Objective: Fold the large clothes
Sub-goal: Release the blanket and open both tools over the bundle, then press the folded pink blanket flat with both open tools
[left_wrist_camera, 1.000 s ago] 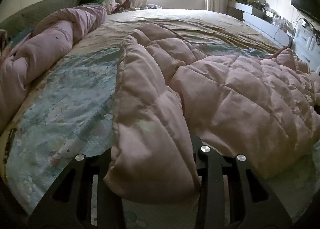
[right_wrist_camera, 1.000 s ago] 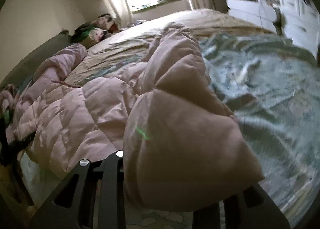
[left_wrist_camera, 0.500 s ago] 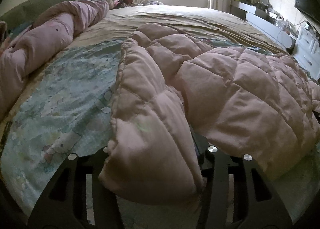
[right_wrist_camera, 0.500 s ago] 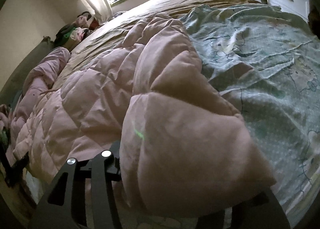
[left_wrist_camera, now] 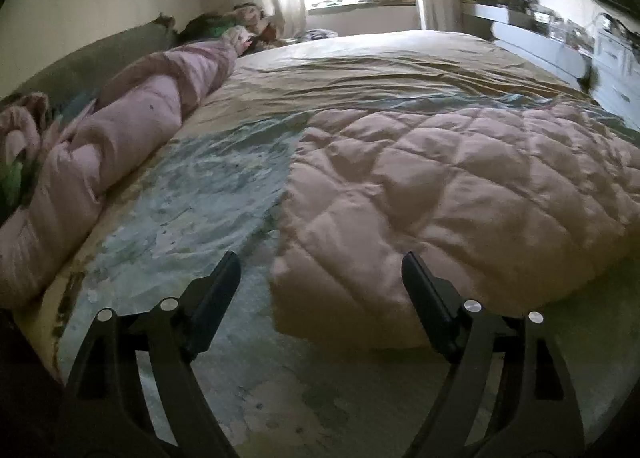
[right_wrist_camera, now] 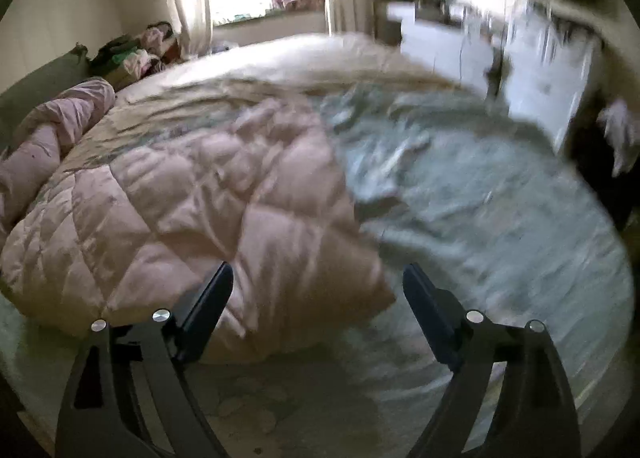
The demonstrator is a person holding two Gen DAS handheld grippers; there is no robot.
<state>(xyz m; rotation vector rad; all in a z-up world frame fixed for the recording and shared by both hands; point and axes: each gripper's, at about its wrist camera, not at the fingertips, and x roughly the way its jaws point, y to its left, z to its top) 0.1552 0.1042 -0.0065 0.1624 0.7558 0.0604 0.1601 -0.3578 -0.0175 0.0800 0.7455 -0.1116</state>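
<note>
A pale pink quilted down coat (left_wrist_camera: 460, 194) lies spread flat and puffy on the patterned bed sheet, its near edge folded under.

Blurred pink quilted coat (right_wrist_camera: 192, 210), apparently flat

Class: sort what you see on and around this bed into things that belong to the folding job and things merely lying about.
Job: pink quilted coat; left gripper, right gripper, both open above the bed.

Lying about: rolled pink duvet; clothes heap by the window; patterned bedsheet.
</note>
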